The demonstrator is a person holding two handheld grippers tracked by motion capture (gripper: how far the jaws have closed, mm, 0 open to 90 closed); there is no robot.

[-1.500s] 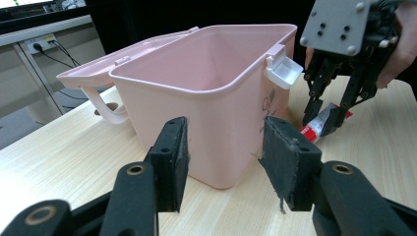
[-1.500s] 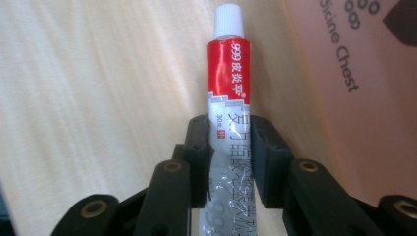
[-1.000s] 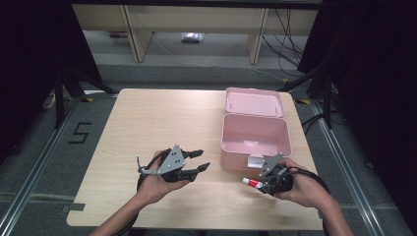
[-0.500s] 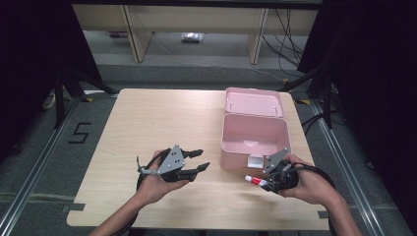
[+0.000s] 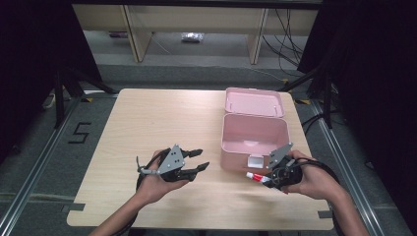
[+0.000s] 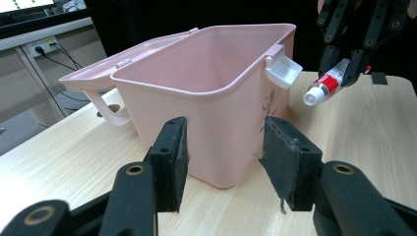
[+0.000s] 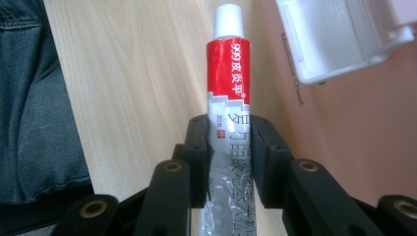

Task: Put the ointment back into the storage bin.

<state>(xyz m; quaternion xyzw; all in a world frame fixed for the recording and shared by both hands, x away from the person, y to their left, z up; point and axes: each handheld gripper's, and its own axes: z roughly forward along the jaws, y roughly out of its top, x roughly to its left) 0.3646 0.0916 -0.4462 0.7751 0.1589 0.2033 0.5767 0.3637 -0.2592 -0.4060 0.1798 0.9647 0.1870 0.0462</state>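
Looking down from the high view, the right gripper (image 5: pixel 269 179) holds a small ointment tube (image 5: pixel 257 177) just in front of the open pink box (image 5: pixel 254 142), near its white latch (image 5: pixel 255 162), above the table (image 5: pixel 147 123). The left gripper (image 5: pixel 196 160) rests apart, jaws spread on nothing.

From the left gripper view, the tube (image 6: pixel 327 86) hangs cap-down, clear of the tabletop.

In the right gripper view, the pads pinch the tube (image 7: pixel 229 93) across its crinkled silver lower half (light and soft, likely to dent or squeeze); a gentle hold there, away from the cap, seems wisest.
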